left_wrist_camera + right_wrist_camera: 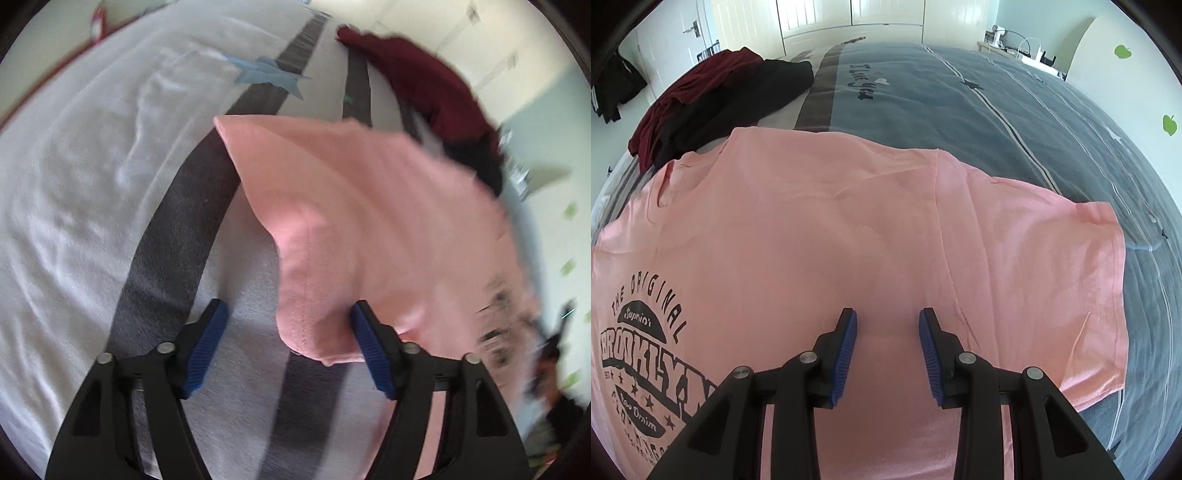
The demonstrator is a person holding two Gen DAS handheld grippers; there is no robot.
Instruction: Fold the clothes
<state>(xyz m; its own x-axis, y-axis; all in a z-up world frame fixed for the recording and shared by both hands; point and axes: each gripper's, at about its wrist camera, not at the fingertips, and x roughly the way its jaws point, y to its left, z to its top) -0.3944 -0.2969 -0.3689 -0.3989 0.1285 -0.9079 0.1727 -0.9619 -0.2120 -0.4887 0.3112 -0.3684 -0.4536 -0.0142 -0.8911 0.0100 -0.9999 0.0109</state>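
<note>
A pink T-shirt lies flat on the bed with its black "Brooklyn" print facing up at the left. My right gripper stands open just over the shirt's body, beside the seam of the spread sleeve, with no fabric pinched. In the left wrist view the pink T-shirt is blurred and its other sleeve bulges up. Its hem lies between the jaws of my left gripper, close against the right pad. That gripper is open, and the left pad is clear of the cloth.
A dark red garment and a black one are heaped at the far left of the bed. The bedspread is blue-grey with stripes, white with dark bands on the left gripper's side. A bedside table stands beyond.
</note>
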